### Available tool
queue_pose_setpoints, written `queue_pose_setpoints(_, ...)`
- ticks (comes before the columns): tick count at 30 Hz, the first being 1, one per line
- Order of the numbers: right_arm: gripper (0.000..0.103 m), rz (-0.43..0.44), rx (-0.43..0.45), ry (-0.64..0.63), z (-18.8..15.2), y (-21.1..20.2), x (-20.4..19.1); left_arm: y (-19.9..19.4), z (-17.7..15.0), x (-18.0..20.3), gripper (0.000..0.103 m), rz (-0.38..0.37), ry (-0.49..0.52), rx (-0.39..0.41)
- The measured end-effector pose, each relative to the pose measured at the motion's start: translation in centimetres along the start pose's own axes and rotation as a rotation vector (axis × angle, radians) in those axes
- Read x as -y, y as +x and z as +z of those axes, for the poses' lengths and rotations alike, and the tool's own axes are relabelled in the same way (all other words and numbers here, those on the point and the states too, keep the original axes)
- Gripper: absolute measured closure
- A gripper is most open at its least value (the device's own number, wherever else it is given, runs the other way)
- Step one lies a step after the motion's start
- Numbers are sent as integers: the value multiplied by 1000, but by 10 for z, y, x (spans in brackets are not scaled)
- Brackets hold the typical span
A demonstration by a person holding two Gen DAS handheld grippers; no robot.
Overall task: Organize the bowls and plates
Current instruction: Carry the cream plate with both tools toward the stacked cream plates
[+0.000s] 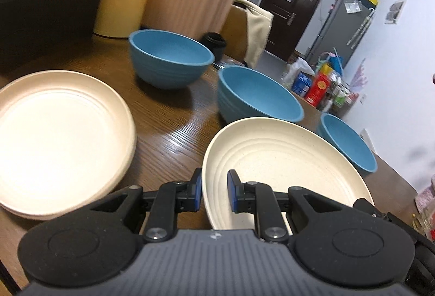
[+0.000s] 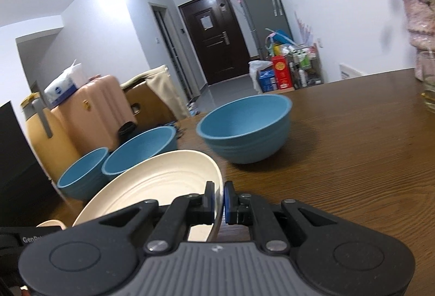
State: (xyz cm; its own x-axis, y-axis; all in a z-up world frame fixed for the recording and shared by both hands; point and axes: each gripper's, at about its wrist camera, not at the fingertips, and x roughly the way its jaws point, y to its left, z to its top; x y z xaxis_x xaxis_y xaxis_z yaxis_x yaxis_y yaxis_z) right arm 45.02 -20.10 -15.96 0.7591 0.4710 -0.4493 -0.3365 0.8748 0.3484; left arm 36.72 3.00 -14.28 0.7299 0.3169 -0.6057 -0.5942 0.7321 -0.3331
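My left gripper (image 1: 214, 191) pinches the near-left rim of the cream plate (image 1: 285, 160), and my right gripper (image 2: 218, 201) is clamped tight on its right rim, so the plate hangs tilted between them above the wooden table (image 2: 353, 146). Left of it lies a second cream plate (image 1: 59, 138). Three blue bowls (image 1: 168, 56) stand beyond, toward the far edge.
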Motion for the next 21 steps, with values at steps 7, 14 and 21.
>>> queue_pose_setpoints(7, 96, 42, -15, -16, -7, 11, -33, -6, 11, -30, 84, 37, -24, 19)
queue_pose_setpoints(14, 96, 75, -32, -30, -16, 16, -59, -10, 23, -55, 84, 69, -51, 40)
queue_pose_setpoints(21, 96, 112, -52, -38, -23, 21, -85, -17, 34, -81, 84, 104, -76, 60)
